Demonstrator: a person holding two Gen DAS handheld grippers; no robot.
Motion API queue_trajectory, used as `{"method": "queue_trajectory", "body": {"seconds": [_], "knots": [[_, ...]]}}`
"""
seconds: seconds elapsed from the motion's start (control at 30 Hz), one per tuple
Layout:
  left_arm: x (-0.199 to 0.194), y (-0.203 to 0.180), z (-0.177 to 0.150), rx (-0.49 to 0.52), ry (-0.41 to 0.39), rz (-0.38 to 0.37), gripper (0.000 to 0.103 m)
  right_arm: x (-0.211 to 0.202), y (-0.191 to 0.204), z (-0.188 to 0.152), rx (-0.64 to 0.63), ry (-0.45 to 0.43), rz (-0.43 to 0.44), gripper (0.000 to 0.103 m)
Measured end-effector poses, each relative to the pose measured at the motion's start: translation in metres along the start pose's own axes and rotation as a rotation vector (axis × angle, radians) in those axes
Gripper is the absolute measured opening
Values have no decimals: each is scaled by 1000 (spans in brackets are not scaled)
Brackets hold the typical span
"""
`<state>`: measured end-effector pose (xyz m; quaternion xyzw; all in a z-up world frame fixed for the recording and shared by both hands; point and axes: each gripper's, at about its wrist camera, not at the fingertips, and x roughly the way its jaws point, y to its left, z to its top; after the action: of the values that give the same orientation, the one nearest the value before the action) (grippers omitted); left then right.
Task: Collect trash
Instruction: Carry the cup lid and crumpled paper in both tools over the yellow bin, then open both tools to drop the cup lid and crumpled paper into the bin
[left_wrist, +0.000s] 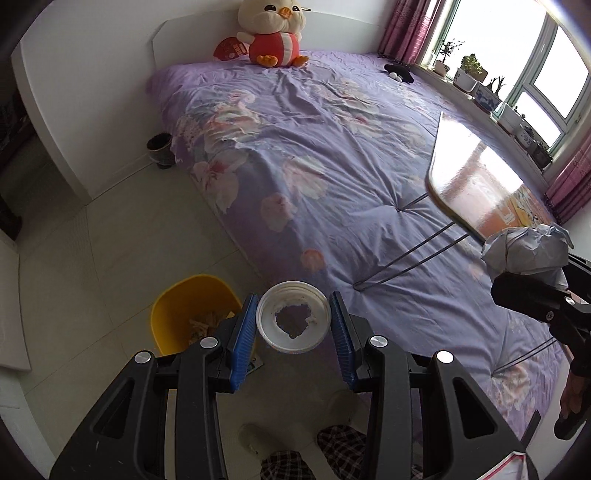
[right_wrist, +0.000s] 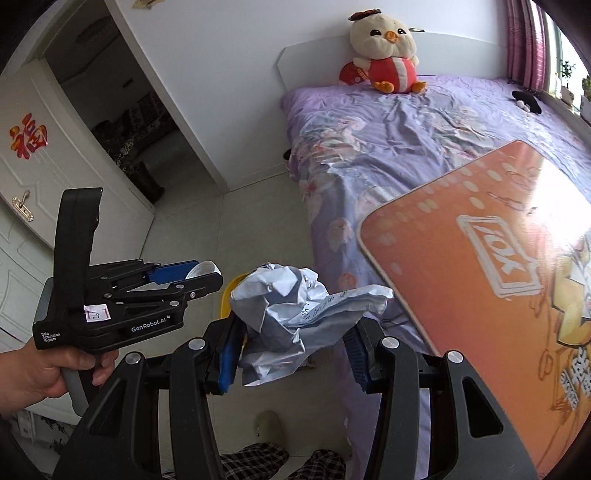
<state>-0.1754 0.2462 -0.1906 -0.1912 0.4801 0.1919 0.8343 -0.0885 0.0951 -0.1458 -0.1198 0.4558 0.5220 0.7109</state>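
Your left gripper (left_wrist: 293, 326), pinching the torn white cup (left_wrist: 293, 317), sits nearer the yellow bin (left_wrist: 192, 310), which lies just below-left on the floor; your right gripper (right_wrist: 295, 343), clamped on crumpled paper (right_wrist: 291, 314), trails over the bed (left_wrist: 332, 166).

**Bed, lap table and tiled floor**

A wide bed (left_wrist: 332, 155) is filling most of the room, wearing a rumpled lilac sheet printed with pale pink flowers. A cream-and-red plush chick (left_wrist: 273, 33) is sitting at its head against the white headboard, with a small black item (left_wrist: 399, 72) lying near the window side. An orange, glossy folding lap table (right_wrist: 480, 258) is standing on the sheet on thin wire legs. On the pale tiled floor (left_wrist: 110, 229), a yellow plastic bin (left_wrist: 184, 310) is sitting just beside the bed, and a dark round pot (left_wrist: 160, 147) is standing by the wall.
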Motion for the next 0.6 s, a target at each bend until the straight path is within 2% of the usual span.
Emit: {"method": "queue_trajectory", "body": {"seconds": [0.33, 0.6], "knots": [[74, 110, -42, -110, 70, 60, 39, 148, 60, -15, -114, 161, 119, 51], [151, 182, -76, -222, 131, 84, 39, 280, 70, -34, -188, 300, 112, 51]]}}
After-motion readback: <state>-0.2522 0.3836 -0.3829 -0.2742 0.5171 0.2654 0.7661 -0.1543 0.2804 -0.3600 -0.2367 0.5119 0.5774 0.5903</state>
